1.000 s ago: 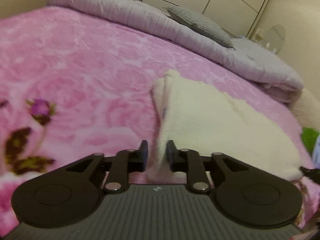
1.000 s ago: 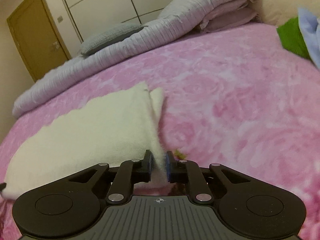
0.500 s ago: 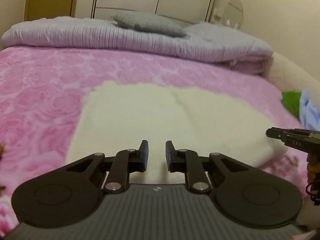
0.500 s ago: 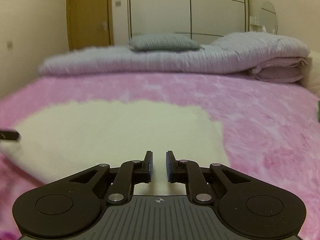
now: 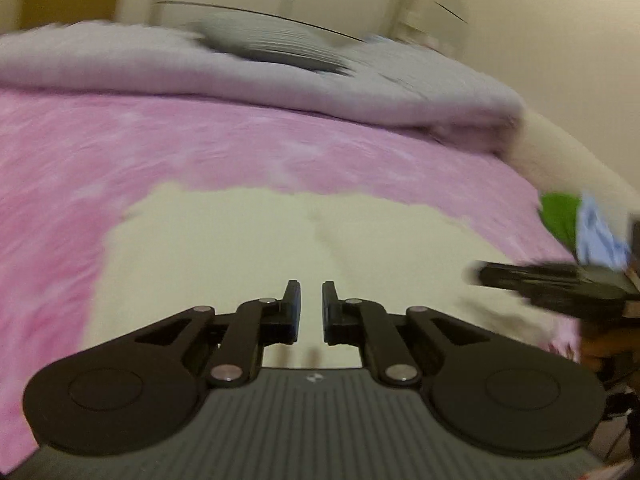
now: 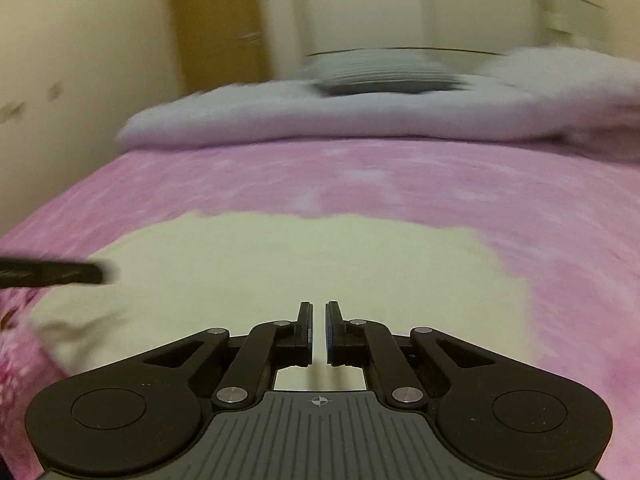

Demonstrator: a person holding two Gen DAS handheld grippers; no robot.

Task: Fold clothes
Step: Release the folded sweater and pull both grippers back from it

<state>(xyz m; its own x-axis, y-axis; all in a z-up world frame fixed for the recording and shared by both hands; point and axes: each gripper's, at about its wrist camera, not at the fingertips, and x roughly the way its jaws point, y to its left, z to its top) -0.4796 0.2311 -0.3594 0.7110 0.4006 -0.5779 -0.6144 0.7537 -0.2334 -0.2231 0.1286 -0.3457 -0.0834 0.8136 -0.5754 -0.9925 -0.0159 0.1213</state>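
We're low over the bed now, both views smeared by motion. The cream fleece garment (image 5: 248, 248) lies spread flat on the pink floral blanket (image 5: 80, 152), a faint crease running down its middle in the left wrist view. Our left gripper (image 5: 307, 300) hovers over the near part of the garment, its fingers parted by a narrow gap with nothing between them. Our right gripper (image 6: 319, 322) sits over the garment too, near its front edge; its fingers stand just barely apart, empty, blue pads showing on the inner faces.

From the left wrist view we catch the right gripper coming in dark and blurred from the right, above the garment's right edge. In the right wrist view, the left gripper's tip pokes in from the left over the garment's left corner, which looks a bit rumpled there, though the blur makes that hard to call.

Farther back, a folded lilac-grey quilt (image 6: 360, 116) runs across the bed with a grey pillow (image 6: 380, 72) on top. At the far right, a green cloth (image 5: 560, 216) and a light blue cloth (image 5: 600, 240) lie at the bed's edge.
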